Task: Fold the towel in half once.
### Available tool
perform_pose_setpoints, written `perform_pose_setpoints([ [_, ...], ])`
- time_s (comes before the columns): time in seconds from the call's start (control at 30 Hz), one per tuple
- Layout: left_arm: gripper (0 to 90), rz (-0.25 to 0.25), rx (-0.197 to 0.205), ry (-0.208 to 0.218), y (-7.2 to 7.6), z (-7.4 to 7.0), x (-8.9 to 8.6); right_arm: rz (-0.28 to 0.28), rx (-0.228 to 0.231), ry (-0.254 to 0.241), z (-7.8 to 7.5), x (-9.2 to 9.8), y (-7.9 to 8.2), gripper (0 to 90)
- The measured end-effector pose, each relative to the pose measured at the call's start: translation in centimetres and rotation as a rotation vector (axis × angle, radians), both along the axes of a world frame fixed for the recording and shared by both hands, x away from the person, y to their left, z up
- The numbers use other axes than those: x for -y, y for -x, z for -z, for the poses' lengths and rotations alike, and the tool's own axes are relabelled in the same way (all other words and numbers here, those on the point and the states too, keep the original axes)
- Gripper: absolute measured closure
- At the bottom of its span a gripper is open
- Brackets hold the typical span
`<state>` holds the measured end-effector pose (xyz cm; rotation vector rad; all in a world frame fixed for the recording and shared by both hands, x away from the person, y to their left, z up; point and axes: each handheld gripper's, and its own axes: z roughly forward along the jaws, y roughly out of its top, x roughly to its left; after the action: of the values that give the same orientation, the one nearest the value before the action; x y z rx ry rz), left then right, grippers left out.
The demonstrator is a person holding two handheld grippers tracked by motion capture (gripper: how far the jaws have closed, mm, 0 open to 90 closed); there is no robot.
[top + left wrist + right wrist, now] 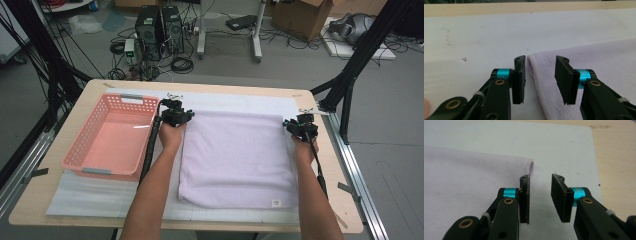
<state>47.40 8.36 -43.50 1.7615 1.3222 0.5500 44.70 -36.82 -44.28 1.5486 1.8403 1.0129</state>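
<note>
A folded lilac towel [237, 157] lies flat on a white mat [90, 197] spread over the wooden surface [35, 200], a person's forearms reaching in from the near edge to its two far corners; the left tongs [186, 114] sit at the far left corner, the right tongs [290, 123] at the far right corner. In the left gripper view the left tongs [540, 72] stand partly open with the towel's [599, 65] hemmed left edge lying between the jaws, neither pad pressing on the cloth; nothing is held. In the right gripper view the right tongs [540, 192] are likewise partly open, bare mat [564, 147] between the jaws, the towel's [469, 187] rounded corner just beside and beyond the left jaw; they grip nothing. A pink plastic basket [82, 160] stands on the surface left of the towel, just beside the left forearm; computer towers [159, 30] and cables sit on the floor beyond.
</note>
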Motion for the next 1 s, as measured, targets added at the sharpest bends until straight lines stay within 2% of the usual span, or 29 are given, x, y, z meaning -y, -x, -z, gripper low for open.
perform_pose_setpoints([
  [0.07,55.1,0.028,-0.008,0.031,0.4,0.0,-0.1,-0.054,-0.006,-0.026,-0.5,0.1,0.3,69.4],
  [0.13,54.7,0.073,-0.035,0.03,0.7,0.0,0.1,-0.123,-0.013,-0.051,-0.8,0.0,0.7,69.0],
  [0.17,53.8,0.099,-0.047,0.028,0.8,0.0,0.2,-0.16,-0.04,-0.064,-0.9,-0.1,0.8,67.0],
  [0.27,50.9,0.127,-0.072,0.037,1.6,0.2,0.5,-0.247,-0.137,-0.02,-0.6,-0.7,1.2,53.5],
  [0.3,50.1,0.127,-0.072,0.037,1.6,0.2,0.5,-0.247,-0.137,-0.02,-0.6,-0.7,1.2,53.5],
  [0.33,49.9,0.125,-0.092,0.021,2.0,0.6,0.6,-0.261,-0.152,0.052,-0.2,-1.1,1.9,60.9],
  [0.37,50.4,0.124,-0.099,0.005,2.3,0.9,0.7,-0.263,-0.149,0.064,-0.1,-1.1,2.1,65.7],
  [0.4,53.8,0.125,-0.079,-0.039,2.6,0.9,0.8,-0.268,-0.14,0.045,0.0,-1.0,2.2,79.1],
  [0.43,71.9,0.133,-0.07,-0.065,2.8,0.8,0.9,-0.269,-0.132,0.05,0.0,-1.1,2.3,82.7],
  [0.47,87.9,0.118,-0.058,-0.092,3.0,0.8,1.0,-0.263,-0.125,0.068,-0.1,-1.2,2.3,83.5],
  [0.5,88.3,0.108,-0.05,-0.113,2.9,0.8,1.1,-0.245,-0.112,0.087,-0.1,-1.5,2.3,84.5],
  [0.53,88.5,0.086,-0.042,-0.112,2.9,0.8,1.0,-0.219,-0.088,0.109,0.1,-1.8,2.3,84.8],
  [0.63,88.8,0.036,-0.007,-0.097,2.6,0.8,0.9,-0.148,-0.039,0.106,0.5,-2.0,2.1,83.8],
  [0.7,89.8,0.02,0.015,-0.121,2.7,0.7,1.0,-0.102,-0.021,0.108,0.8,-2.3,2.1,77.0],
  [0.73,89.6,0.016,0.021,-0.11,2.8,0.6,0.9,-0.08,-0.016,0.105,0.7,-2.4,2.1,72.3],
  [0.77,86.5,0.01,0.03,-0.075,2.9,0.5,0.6,-0.086,-0.019,0.085,0.5,-2.2,2.2,71.3],
  [0.8,73.0,0.011,0.017,-0.038,2.9,0.4,0.4,-0.094,-0.019,0.061,0.2,-2.0,2.3,68.2],
  [0.83,69.9,0.033,0.002,-0.027,3.1,0.4,0.2,-0.106,-0.016,0.059,-0.3,-1.8,2.6,66.4],
  [0.9,65.1,0.063,0.011,-0.019,3.7,0.4,0.2,-0.141,-0.01,0.037,-1.3,-1.4,3.1,62.4],
  [0.97,60.8,0.091,0.001,0.016,4.4,0.4,0.2,-0.166,0.006,0.014,-2.3,-1.2,3.8,60.2],
  [1.0,54.8,0.094,0.004,0.038,4.8,0.5,0.2,-0.199,0.001,-0.012,-2.7,-1.1,4.2,59.5],
])
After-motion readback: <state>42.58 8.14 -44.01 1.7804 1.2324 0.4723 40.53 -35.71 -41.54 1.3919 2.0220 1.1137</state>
